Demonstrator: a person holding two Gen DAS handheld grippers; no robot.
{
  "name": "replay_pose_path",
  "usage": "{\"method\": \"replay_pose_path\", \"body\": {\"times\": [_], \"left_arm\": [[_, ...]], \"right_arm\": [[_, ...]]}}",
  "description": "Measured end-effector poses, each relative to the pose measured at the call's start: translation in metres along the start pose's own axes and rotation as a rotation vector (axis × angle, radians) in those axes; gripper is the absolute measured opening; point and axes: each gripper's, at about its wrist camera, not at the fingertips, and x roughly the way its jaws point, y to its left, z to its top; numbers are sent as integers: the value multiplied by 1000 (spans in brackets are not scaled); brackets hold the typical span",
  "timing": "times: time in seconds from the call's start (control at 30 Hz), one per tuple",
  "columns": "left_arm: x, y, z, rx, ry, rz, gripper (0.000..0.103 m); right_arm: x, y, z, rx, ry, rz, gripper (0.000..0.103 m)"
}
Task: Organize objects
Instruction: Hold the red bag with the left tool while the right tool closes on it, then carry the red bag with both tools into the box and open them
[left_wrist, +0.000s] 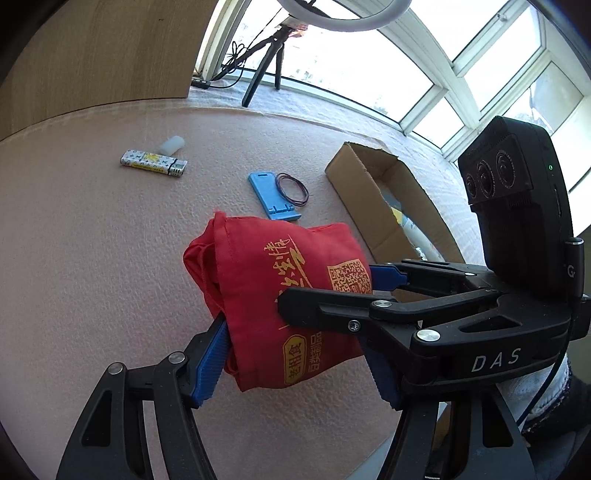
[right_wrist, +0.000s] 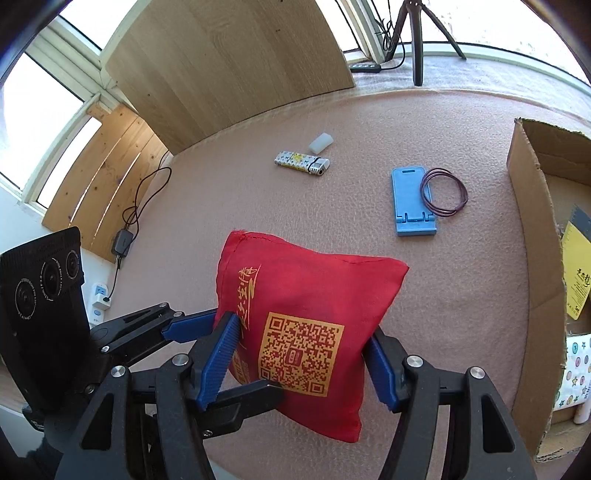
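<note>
Pink worktop (right_wrist: 221, 206) below a window carries a lighter (right_wrist: 302, 162), blue phone stand (right_wrist: 410, 201) and wire loop (right_wrist: 443, 192), unsorted. Both the left gripper (left_wrist: 295, 354) and right gripper (right_wrist: 301, 356) clamp the red bag (right_wrist: 306, 317) above it, beside the partly filled cardboard box (right_wrist: 532, 206).

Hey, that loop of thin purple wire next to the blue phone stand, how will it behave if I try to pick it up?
The thin purple wire loop looks light and flat on the pink table cover, so probably hard to pinch. It likely flexes and may snag the blue phone stand it overlaps.
</note>
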Motion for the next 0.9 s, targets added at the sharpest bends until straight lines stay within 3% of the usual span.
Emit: {"method": "replay_pose_path", "body": {"times": [0.47, 0.9], "left_arm": [[43, -109, 63, 176, -33, -97, 71], [100, -177, 82, 256, 4, -140, 70]], "right_arm": [[-95, -69, 7, 66, -186, -122, 62], [-126, -136, 3, 155, -236, -205, 62]]}}
